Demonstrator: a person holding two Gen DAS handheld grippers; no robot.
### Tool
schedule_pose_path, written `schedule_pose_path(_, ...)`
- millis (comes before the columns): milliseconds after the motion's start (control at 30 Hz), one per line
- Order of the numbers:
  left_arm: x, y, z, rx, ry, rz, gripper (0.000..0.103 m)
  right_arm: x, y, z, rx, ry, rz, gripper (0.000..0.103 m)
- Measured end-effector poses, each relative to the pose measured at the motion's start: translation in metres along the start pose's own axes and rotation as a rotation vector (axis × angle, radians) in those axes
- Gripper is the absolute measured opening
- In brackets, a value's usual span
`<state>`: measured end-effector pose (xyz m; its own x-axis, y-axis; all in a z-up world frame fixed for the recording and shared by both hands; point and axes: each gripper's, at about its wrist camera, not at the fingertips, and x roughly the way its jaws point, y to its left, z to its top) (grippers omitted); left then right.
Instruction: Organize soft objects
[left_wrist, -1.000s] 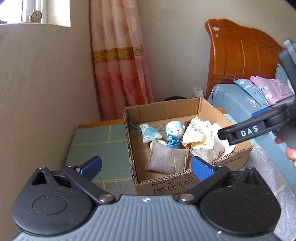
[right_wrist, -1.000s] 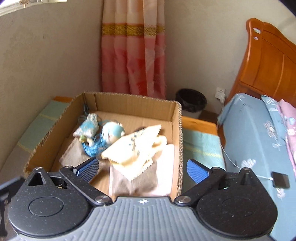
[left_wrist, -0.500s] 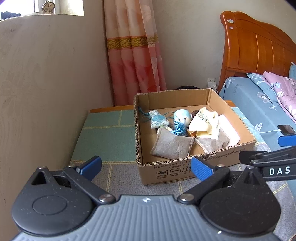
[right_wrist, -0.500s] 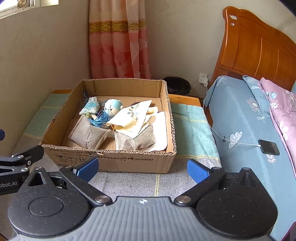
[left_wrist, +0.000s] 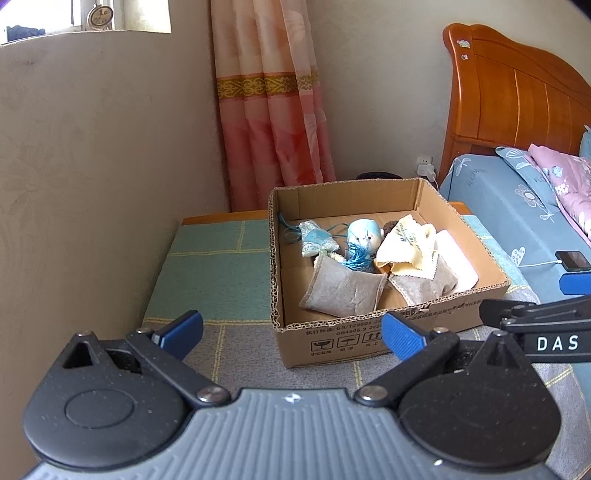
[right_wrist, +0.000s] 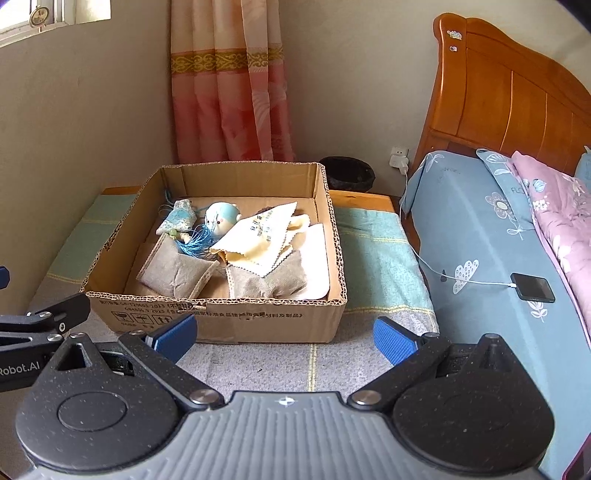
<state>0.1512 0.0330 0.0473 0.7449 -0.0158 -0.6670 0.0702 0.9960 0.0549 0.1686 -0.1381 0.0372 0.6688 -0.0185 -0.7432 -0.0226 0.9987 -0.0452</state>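
From the left wrist camera, my left claw (left_wrist: 291, 330) stands wide apart with nothing between its blue pads, held back from the cardboard box (left_wrist: 373, 338), which sits on the cloth-covered surface (left_wrist: 218, 273). All the soft things I can see lie inside the box: a grey pouch (left_wrist: 341, 291) leans toward the near wall, a second grey pouch (left_wrist: 424, 282) lies just beside it on the right, and a yellow cloth (left_wrist: 410, 245) is draped partly over that one. Behind them I make out a round blue doll head (left_wrist: 365, 234) with a blue tassel, and a small blue patterned sachet (left_wrist: 314, 242) near the left wall. A white cloth (left_wrist: 458, 254) lies against the right side. Part of my right claw's arm, marked DAS, pokes in at the right edge.

From the right wrist camera, my right claw (right_wrist: 284, 339) is likewise spread open and empty, also short of the box (right_wrist: 229, 319). I see the same contents: grey pouch (right_wrist: 173, 271) at front left, the second pouch (right_wrist: 269, 282) at front centre, the yellow cloth (right_wrist: 258, 240) over it, the doll head (right_wrist: 221, 218) and sachet (right_wrist: 177, 219) behind. To the right stands a bed (right_wrist: 480, 229) with a phone (right_wrist: 532, 288) charging on it.
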Motion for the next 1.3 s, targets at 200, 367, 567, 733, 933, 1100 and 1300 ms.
schedule_pose_path(200,-0.0005,-0.0004,-0.0004,0.0,0.0,-0.001,0.102,-0.0009,0.0007,-0.0009,0.001,-0.002,-0.003,0.103)
schedule_pose_path(367,-0.0008,-0.0004,0.0001,-0.002,-0.001,0.001,0.102,-0.0021,0.0013,-0.0007,-0.001,-0.007,-0.005,0.103)
schedule_pose_path(567,-0.0011,0.0003,0.0,-0.005,-0.002,0.005,0.102,-0.0024,0.0014,-0.001,0.0,-0.01,-0.007,0.103)
schedule_pose_path(733,0.0003,0.0002,-0.0002,-0.007,0.001,0.008,0.102,-0.0021,0.0016,-0.0016,0.002,-0.007,-0.005,0.103)
schedule_pose_path(933,0.0014,-0.0003,-0.0001,-0.006,0.003,0.007,0.102,-0.0023,0.0031,-0.0012,0.0,-0.008,-0.004,0.103)
schedule_pose_path(1100,0.0016,-0.0004,0.0001,-0.007,0.003,0.009,0.102,-0.0028,0.0035,-0.0012,0.0,-0.01,-0.004,0.103)
schedule_pose_path(1300,0.0015,0.0001,0.0003,-0.01,0.003,0.011,0.102,-0.003,0.0037,-0.0009,0.001,-0.011,-0.006,0.103)
